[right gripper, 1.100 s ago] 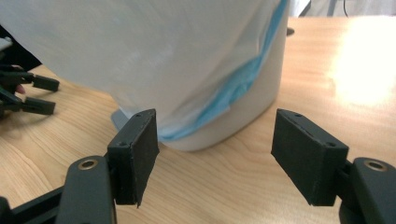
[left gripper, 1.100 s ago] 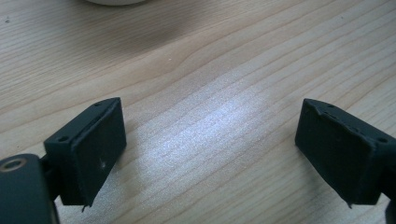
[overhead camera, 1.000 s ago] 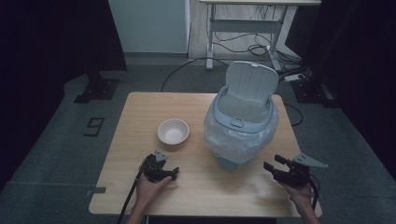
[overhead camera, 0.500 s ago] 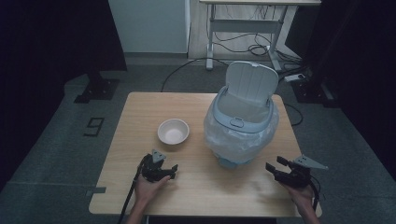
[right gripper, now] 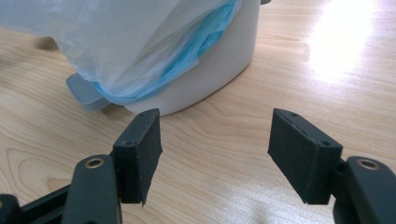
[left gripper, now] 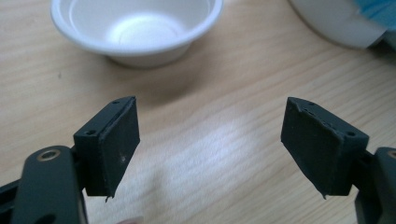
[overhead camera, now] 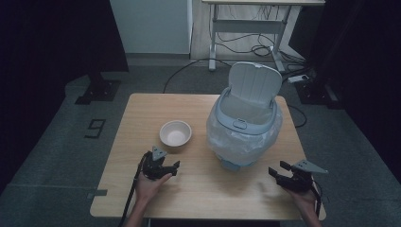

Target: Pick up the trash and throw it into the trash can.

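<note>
A white empty bowl (overhead camera: 175, 133) sits on the wooden table (overhead camera: 142, 109), left of a pale grey bin (overhead camera: 243, 137) lined with a clear bag, its lid (overhead camera: 254, 85) standing up. My left gripper (overhead camera: 171, 169) rests near the front edge, just below the bowl. Its jaws are open and have just been closing a little, with nothing between them. In the left gripper view the gripper (left gripper: 210, 135) faces the bowl (left gripper: 135, 23) over bare wood. My right gripper (overhead camera: 278, 168) is open at the front right. In the right gripper view it (right gripper: 215, 140) points at the bin's base (right gripper: 210, 70).
A blue liner (right gripper: 196, 42) shows under the clear bag at the bin's foot. Beyond the table stand a desk frame (overhead camera: 246, 28) and cables on the dark floor. A black stand base (overhead camera: 97, 90) lies at the back left.
</note>
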